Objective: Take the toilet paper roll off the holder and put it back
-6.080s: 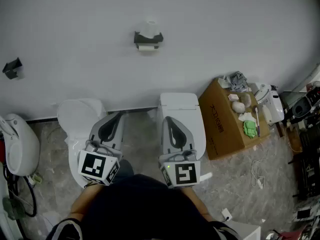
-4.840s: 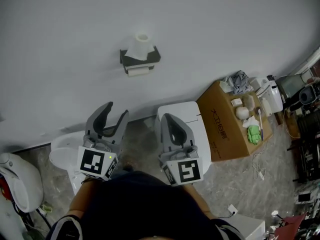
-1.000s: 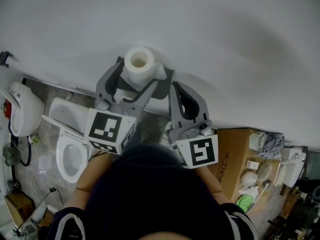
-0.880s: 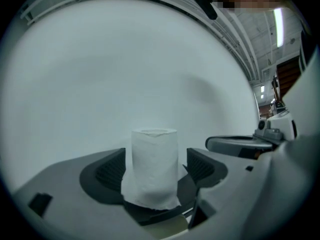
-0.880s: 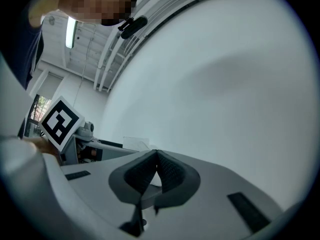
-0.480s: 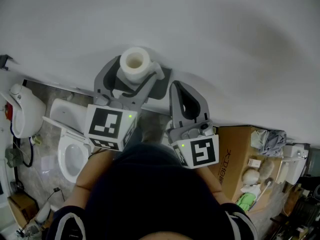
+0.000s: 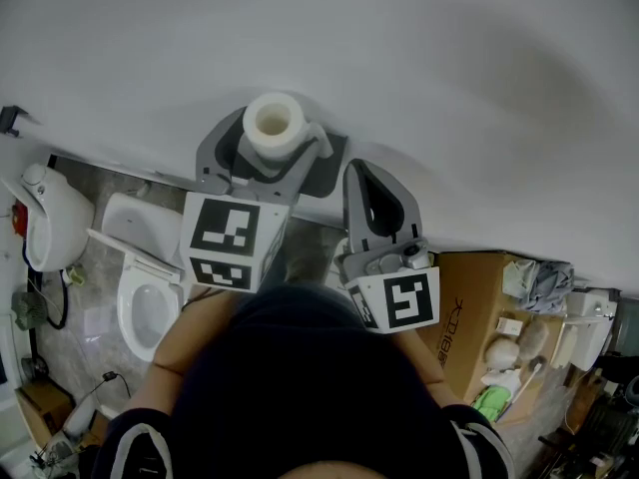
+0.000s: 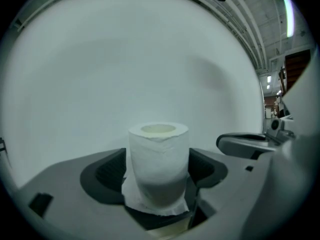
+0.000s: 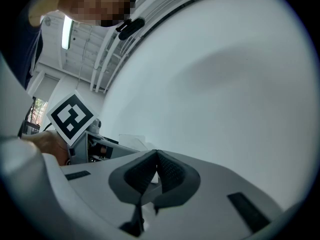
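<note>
The white toilet paper roll (image 7: 274,125) stands on end on top of the dark grey wall holder (image 7: 329,161). My left gripper (image 7: 272,140) is shut on the roll, one finger on each side. In the left gripper view the roll (image 8: 159,159) fills the gap between the dark pads (image 8: 107,173), and a loose sheet (image 8: 150,204) hangs at its foot. My right gripper (image 7: 376,180) is shut with nothing in it, just right of the holder, close to the wall. Its pads (image 9: 170,171) meet at the tip in the right gripper view.
The white wall (image 7: 449,78) is right in front of both grippers. Below on the floor are a toilet (image 7: 140,287) at the left, a white fixture (image 7: 45,230) at the far left, and a cardboard box (image 7: 469,302) with small items at the right.
The person has walked up to the wall holder. In the last second the left jaws, which stood wide around the roll, have drawn in onto it. The right gripper has barely moved.
</note>
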